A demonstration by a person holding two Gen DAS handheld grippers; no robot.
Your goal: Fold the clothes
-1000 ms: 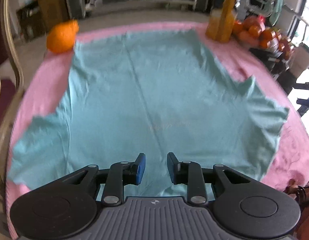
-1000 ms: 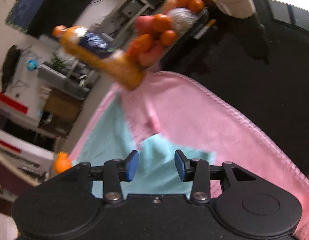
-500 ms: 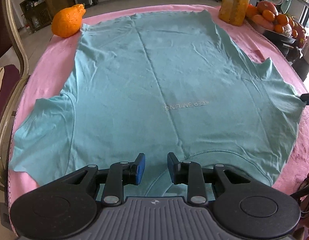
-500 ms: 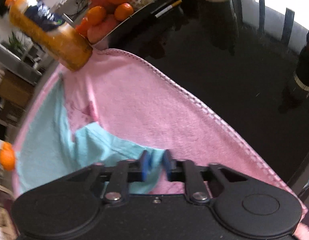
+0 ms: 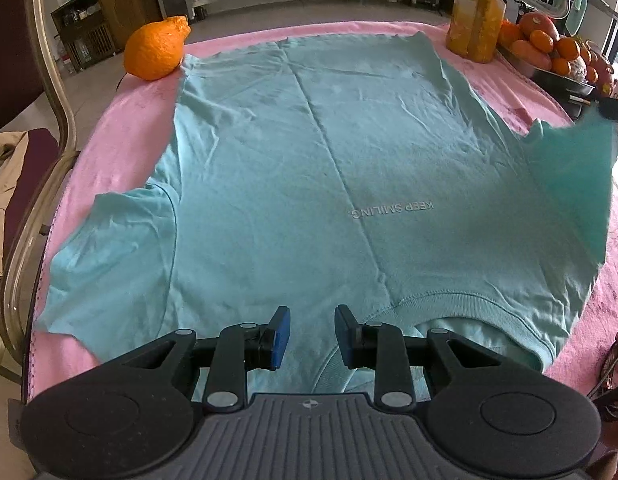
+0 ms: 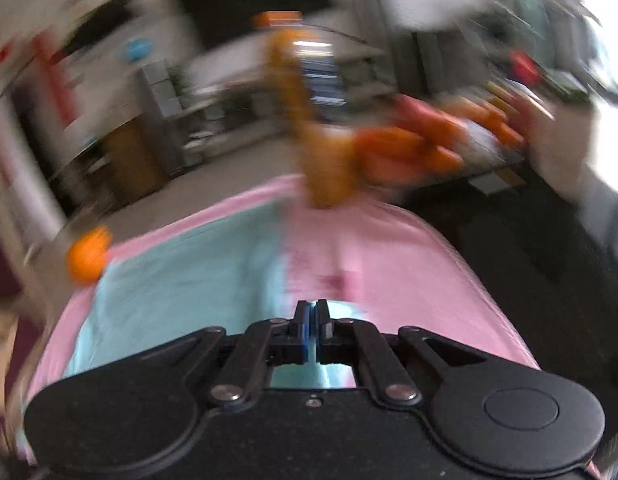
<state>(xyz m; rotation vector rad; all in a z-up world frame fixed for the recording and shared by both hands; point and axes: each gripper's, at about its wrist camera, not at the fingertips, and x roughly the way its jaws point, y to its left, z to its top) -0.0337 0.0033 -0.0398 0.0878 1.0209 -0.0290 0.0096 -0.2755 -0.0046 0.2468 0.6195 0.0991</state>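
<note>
Teal T-shirt spread flat on a pink-covered bench, one sleeve lifted.

Round bench draped in pink cloth, set in a room with shelving, a wooden cabinet and a chair at the left edge. Bumpy orange citrus at the far left edge, just beside the shirt's hem corner; juice bottle and fruit tray at the far right edge. Shirt lying with long axis running near to far, collar at the near edge, hem far, upside-down "KEEP SMILING" print facing up. Left claw spread apart, hovering over the shoulder beside the collar. Right claw pressed together on teal fabric; right sleeve raised off the cloth at the right edge. Right view heavily blurred.
</note>
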